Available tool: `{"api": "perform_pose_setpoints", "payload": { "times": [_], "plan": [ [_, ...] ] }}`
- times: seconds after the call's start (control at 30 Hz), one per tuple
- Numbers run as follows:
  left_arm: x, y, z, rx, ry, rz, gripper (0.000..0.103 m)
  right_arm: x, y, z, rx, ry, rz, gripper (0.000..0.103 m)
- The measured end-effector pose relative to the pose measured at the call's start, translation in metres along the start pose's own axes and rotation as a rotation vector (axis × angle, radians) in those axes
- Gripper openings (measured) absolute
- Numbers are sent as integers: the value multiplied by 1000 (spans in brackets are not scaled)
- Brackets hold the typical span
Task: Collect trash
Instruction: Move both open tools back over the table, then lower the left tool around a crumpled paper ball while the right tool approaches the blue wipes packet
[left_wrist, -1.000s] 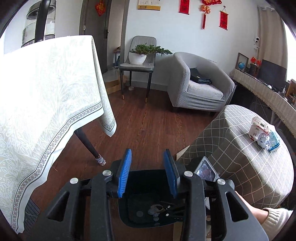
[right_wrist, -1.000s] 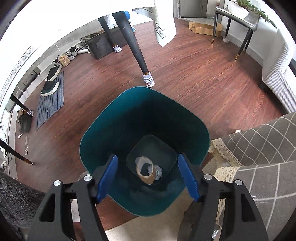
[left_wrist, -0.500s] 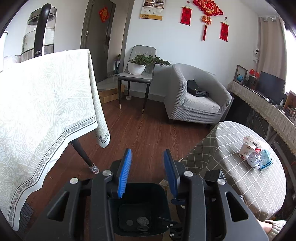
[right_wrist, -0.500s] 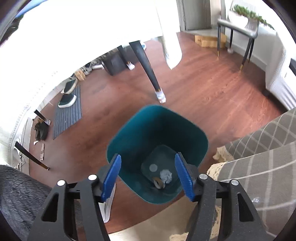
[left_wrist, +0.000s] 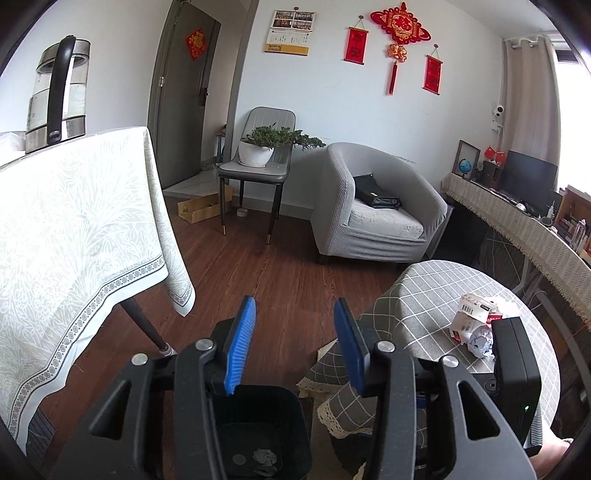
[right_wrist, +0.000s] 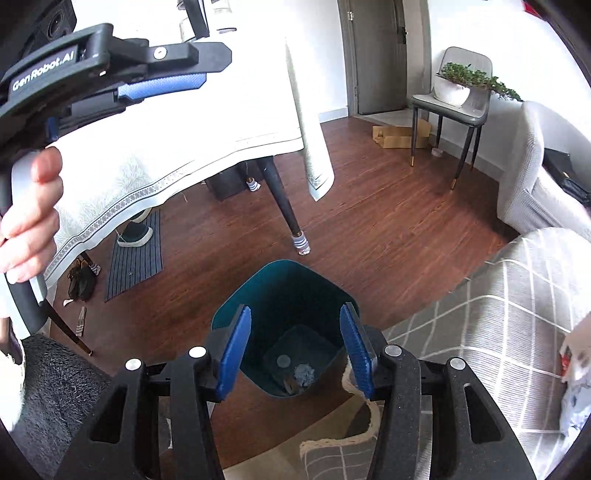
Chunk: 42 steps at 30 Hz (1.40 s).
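Note:
A teal bin (right_wrist: 288, 291) stands on the wood floor beside the round checked table (left_wrist: 436, 291). Crumpled paper (right_wrist: 304, 373) and a brown ring (right_wrist: 290, 384) lie at its bottom. My right gripper (right_wrist: 295, 350) hangs above the bin, its jaws closing with nothing between them. My left gripper (left_wrist: 295, 343) is higher, above the bin's (left_wrist: 258, 421) near rim, its jaws opening and empty. On the table lie a white box (left_wrist: 474, 314) and a paper ball (left_wrist: 480, 339). In the right wrist view a hand (right_wrist: 29, 206) holds the left gripper, its blue pad (right_wrist: 162, 83) showing.
A large table with a pale cloth (left_wrist: 74, 229) stands to the left, one leg (right_wrist: 284, 206) near the bin, a kettle (left_wrist: 55, 99) on top. A grey armchair (left_wrist: 376, 210) and a chair with a plant (left_wrist: 258, 162) stand by the far wall. Shoes and a mat (right_wrist: 135, 254) lie under the table.
Both grippers have risen away from the bin, which now looks smaller and lower. The left jaws have widened and the right jaws have narrowed. The table's trash is closer in the left view.

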<state>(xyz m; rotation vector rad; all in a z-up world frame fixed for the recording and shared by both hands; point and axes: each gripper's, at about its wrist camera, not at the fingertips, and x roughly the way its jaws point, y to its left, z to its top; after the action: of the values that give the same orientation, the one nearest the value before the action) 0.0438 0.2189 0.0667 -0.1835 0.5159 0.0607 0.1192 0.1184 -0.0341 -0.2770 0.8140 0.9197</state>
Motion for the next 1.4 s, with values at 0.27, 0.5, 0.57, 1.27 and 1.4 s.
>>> {"api": "perform_pose_setpoints", "payload": {
  "times": [0.27,0.5,0.57,1.27,1.4],
  "plan": [
    [15,-42,-1,41,13,-51,57,-49,-42,-12,47,-63,-88,51],
    [29,-82,-10,78,47,-117,62,-90,-77,-29,94,-108,-175,51],
    [34,-95,-12,89,56,-133,64,-102,-88,-35,115,-124,-195,51],
    [88,-219,-55,243,187,-263,68,-188,-160,-108,275,-177,-335,47],
    [96,-233,-62,259,206,-272,68,-197,-169,-117,301,-185,-339,47]
  ]
}}
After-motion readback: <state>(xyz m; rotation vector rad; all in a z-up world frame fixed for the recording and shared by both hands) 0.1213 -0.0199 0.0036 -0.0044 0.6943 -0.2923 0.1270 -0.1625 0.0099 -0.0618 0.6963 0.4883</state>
